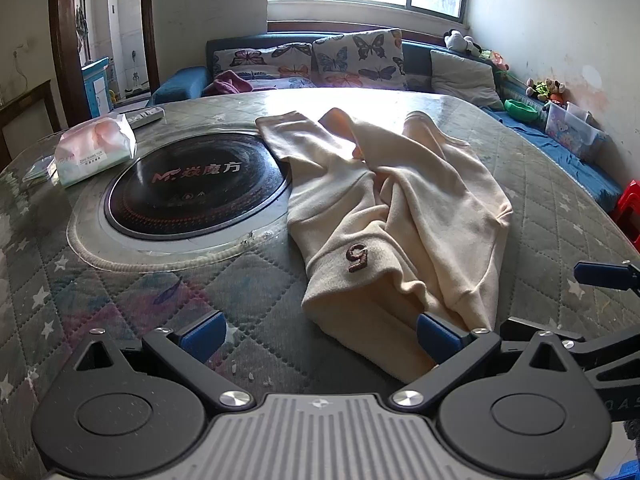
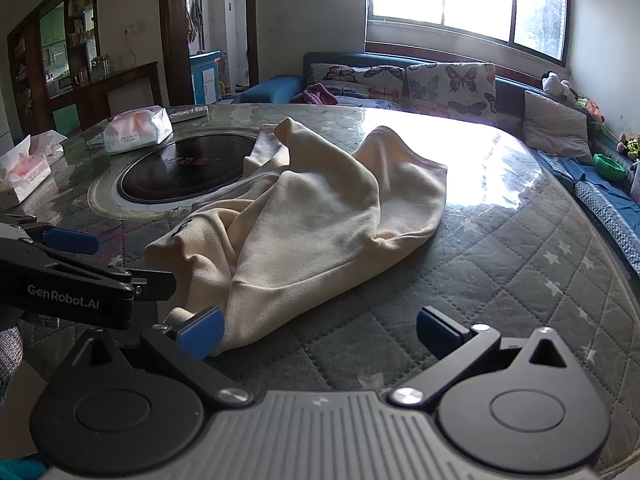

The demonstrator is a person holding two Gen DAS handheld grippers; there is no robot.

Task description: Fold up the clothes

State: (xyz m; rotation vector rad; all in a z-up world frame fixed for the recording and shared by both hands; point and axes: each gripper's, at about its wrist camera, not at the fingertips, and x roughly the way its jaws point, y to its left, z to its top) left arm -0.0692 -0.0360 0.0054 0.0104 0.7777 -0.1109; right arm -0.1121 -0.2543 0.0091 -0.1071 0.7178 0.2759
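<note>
One cream garment (image 1: 400,216), soft fleece-like fabric, lies crumpled on the round worktop (image 1: 120,300), just right of the black induction plate (image 1: 196,188) set in the worktop's middle; one edge laps the plate's rim. It is bunched w/ deep folds down the middle, a ribbed hem nearest the cameras, and a brown embroidered "5" (image 1: 357,258) near that hem. In the right wrist view the same garment (image 2: 304,216) humps up in two peaks, lit from the window (image 2: 468,0).

Left claw (image 1: 320,338): jaws spread wide, low over the worktop; its right finger (image 1: 434,336) touches the near hem, nothing gripped. Right claw (image 2: 320,332): also wide apart, its left finger (image 2: 202,330) against the garment's near corner, the other over bare quilted cover.

Counts: 1 garment, 2 claws, 1 induction plate. Tissue packs: 1 in the left view (image 1: 96,150), 2 in the right view, one by the plate (image 2: 138,130) and one at the worktop's far left edge (image 2: 24,174). 2 butterfly cushions (image 1: 312,60) on the sofa behind.
</note>
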